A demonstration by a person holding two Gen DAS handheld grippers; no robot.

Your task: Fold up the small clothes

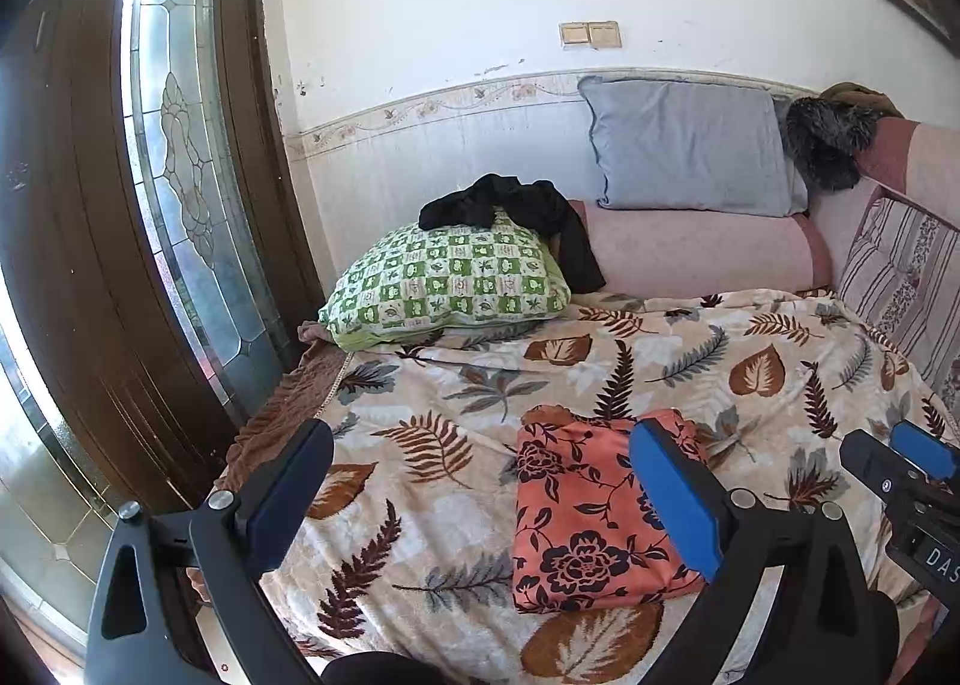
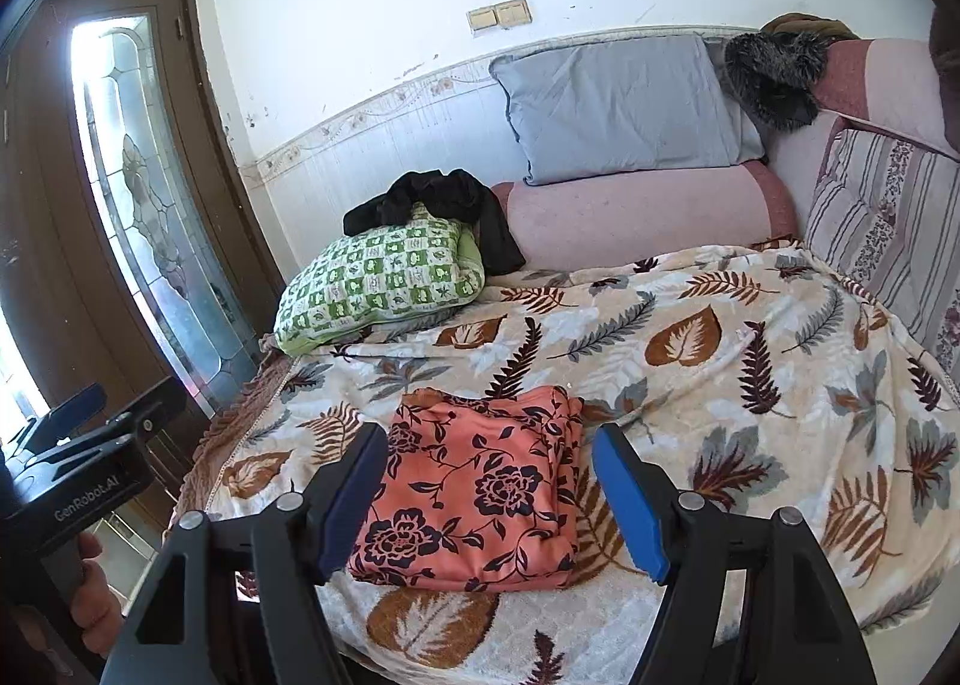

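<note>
Both tongs, my left gripper (image 1: 480,490) and right gripper (image 2: 489,496), are hanging spread and empty above the folded floral garment (image 2: 480,490), which is lying on the leaf-print blanket (image 2: 750,385) just ahead, squarish, nearer my right hand than my left.

Folded floral garment (image 1: 588,511) on leaf-print blanket (image 1: 420,415)

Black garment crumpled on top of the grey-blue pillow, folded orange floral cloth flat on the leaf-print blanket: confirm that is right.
One detail is wrong. The black garment lies crumpled on the green-and-white checked pillow, not on the grey-blue pillow, as the right wrist view shows. The folded orange floral cloth does lie flat on the leaf-print blanket.
</note>
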